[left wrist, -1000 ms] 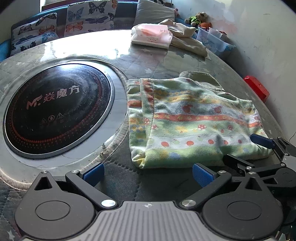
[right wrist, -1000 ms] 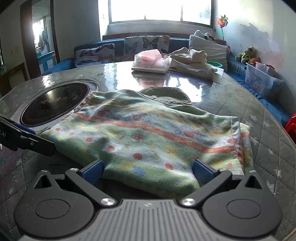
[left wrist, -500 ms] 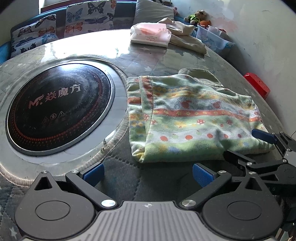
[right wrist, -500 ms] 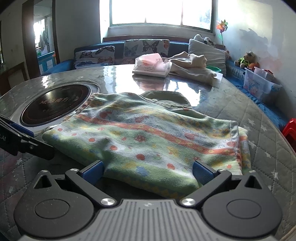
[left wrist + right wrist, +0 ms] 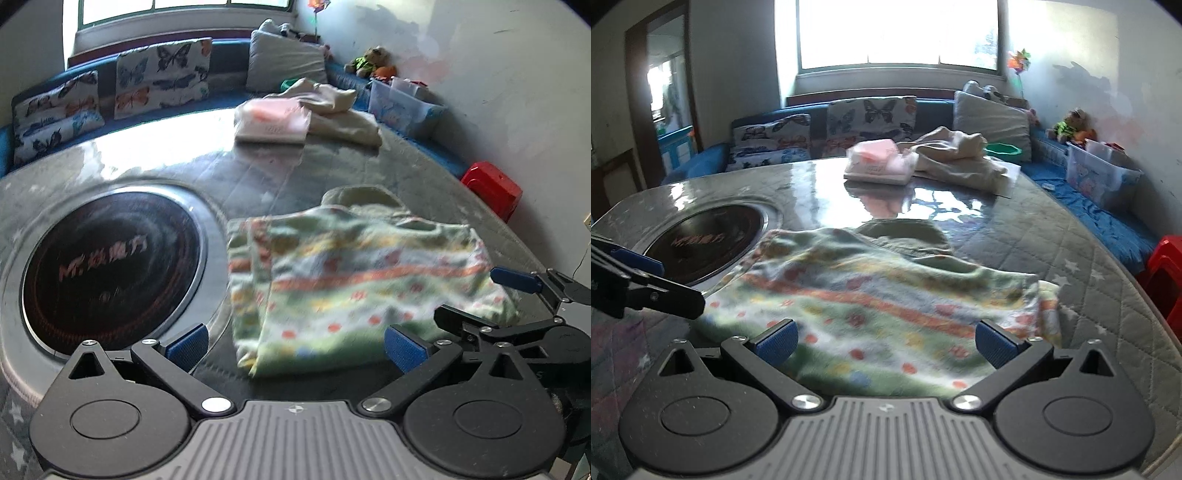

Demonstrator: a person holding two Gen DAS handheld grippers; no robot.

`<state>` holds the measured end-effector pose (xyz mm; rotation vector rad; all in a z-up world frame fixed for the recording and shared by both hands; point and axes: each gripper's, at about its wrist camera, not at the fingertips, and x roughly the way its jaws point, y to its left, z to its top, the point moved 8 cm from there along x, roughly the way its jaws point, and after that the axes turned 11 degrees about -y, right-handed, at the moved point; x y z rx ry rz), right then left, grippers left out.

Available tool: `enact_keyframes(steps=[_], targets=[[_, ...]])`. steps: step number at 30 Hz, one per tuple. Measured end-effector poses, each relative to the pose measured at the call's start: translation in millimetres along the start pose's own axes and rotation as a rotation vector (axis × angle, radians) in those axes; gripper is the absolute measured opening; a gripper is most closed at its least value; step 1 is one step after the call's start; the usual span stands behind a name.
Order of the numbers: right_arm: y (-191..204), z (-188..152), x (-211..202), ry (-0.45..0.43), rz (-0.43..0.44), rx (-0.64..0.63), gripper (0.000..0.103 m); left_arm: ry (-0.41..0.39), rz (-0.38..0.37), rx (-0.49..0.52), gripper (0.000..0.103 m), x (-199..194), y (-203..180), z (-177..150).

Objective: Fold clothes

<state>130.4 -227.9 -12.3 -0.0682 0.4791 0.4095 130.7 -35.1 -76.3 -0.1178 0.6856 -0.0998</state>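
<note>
A folded green patterned garment [image 5: 362, 280] lies on the quilted round table [image 5: 332, 173], right of the black hotplate; it also shows in the right wrist view [image 5: 886, 310]. An olive piece of clothing [image 5: 362, 197] sticks out from under its far edge. My left gripper [image 5: 293, 345] is open and empty, above the table just in front of the garment's near left corner. My right gripper [image 5: 884, 341] is open and empty, over the garment's near edge; it also appears at the right of the left wrist view [image 5: 487, 295]. Both views are motion-blurred.
A black round hotplate [image 5: 110, 266] is set into the table's left. A pink folded stack [image 5: 273, 120] and a beige garment [image 5: 340, 114] lie at the far side. A red stool [image 5: 493, 190] and a plastic bin [image 5: 402, 107] stand beyond the right edge.
Both grippers have pulled back and tilted up from the garment, so more of the room shows. The garment lies as before. Both stay open.
</note>
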Motion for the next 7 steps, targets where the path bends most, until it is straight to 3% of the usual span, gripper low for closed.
enact_keyframes(steps=[7], targets=[[-9,10,7,-0.012,-0.027,0.023,0.103,-0.010,-0.027,0.022,0.103,12,-20,10]])
